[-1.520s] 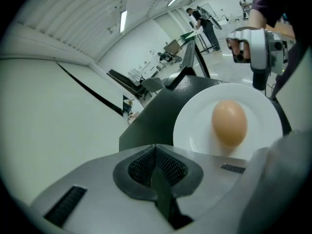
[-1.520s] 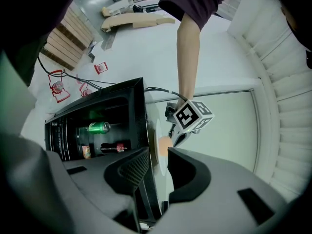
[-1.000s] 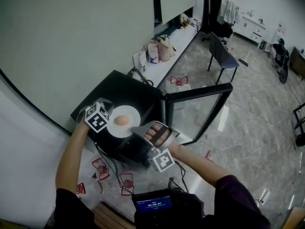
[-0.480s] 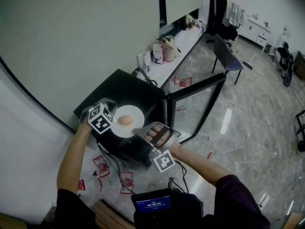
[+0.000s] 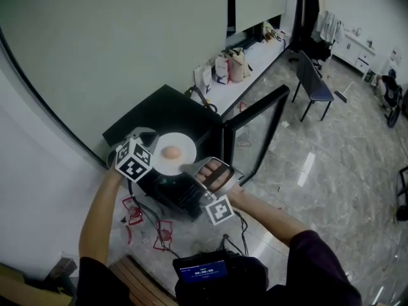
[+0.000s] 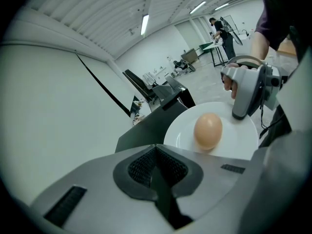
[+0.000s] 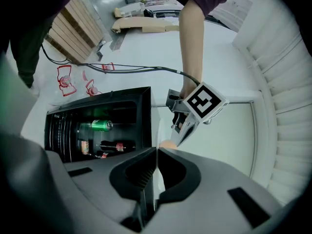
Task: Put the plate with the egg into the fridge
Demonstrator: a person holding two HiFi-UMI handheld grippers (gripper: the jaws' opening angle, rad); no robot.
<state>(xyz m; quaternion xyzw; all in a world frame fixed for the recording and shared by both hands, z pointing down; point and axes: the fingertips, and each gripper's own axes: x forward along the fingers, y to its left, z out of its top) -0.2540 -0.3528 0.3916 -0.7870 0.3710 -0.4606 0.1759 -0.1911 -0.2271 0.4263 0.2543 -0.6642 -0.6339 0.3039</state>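
White plate (image 5: 183, 162) with a tan egg (image 5: 170, 152) stays level over the black fridge (image 5: 159, 115) top, opposite rims pinched by the clenched left gripper (image 5: 148, 153) and right gripper (image 5: 189, 169), likely so the egg cannot roll, beside the open glass door (image 5: 255, 132).

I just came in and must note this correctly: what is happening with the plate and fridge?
A person holds a gripper in each hand at a small black fridge whose glass door stands open. A white plate with an egg is over the fridge's top. The right gripper has its fingers shut on the plate's rim. The left gripper has fingers that look together at the opposite rim; whether they pinch it is unclear. The plate is not yet inside, where a can and bottles lie.
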